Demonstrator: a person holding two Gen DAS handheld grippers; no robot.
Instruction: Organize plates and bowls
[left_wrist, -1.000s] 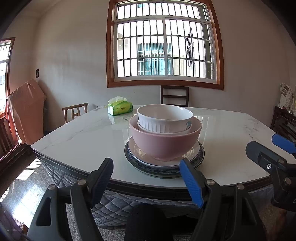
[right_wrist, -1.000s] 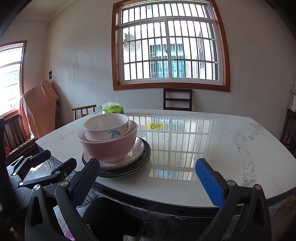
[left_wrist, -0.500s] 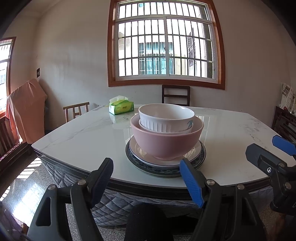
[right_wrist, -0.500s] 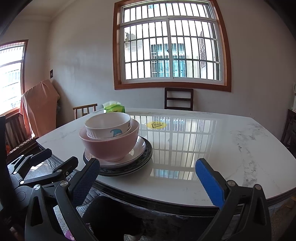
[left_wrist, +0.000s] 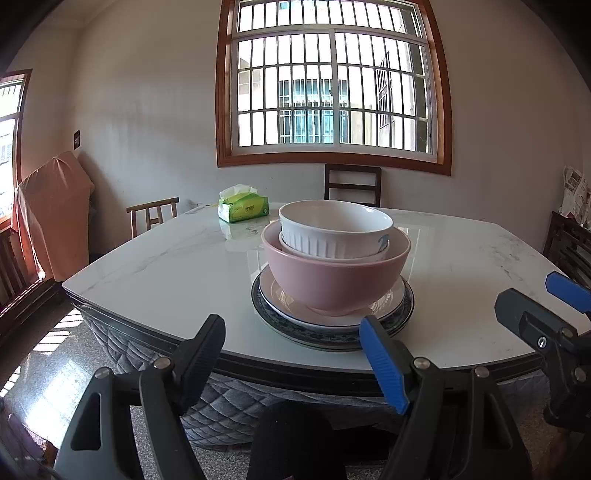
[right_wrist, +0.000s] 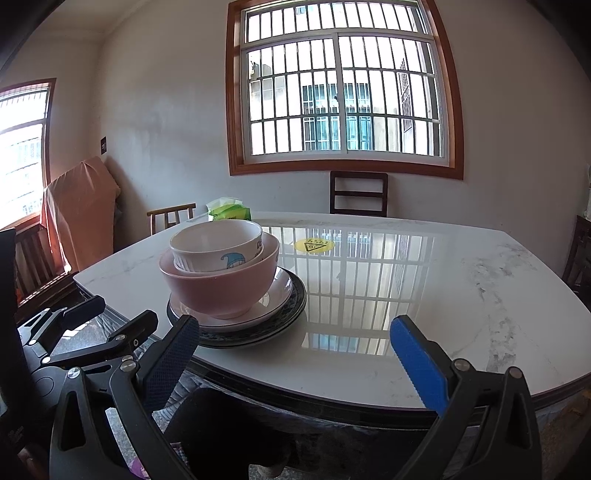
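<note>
A: Two sets of tongs, both spread wide and gripping nothing. Left tongs (left_wrist: 291, 349) held low off the near edge of the counter (left_wrist: 177, 266), aimed at the stack. Right tongs (right_wrist: 291, 350) likewise short of the edge, pointed past the stack's right side toward bare marble.

B: And the crockery?

A: All in one pile near the front edge. White ribbed bowl (left_wrist: 334, 230) nested inside pink bowl (left_wrist: 332, 278); that on a white plate (left_wrist: 388, 301); that on a wider blue-patterned plate (left_wrist: 325, 338). Smallest on top, widest below, probably for steadiness.

B: Anything inside the bowls?

A: White bowl looks empty from the right view; pink bowl holds only the white one.

B: Sorted, then?

A: Fits either a tidy stack already made or one waiting to be taken apart. Cannot tell which.

B: Beyond?

A: Green tissue pack (left_wrist: 243, 208) at the far side.
</note>
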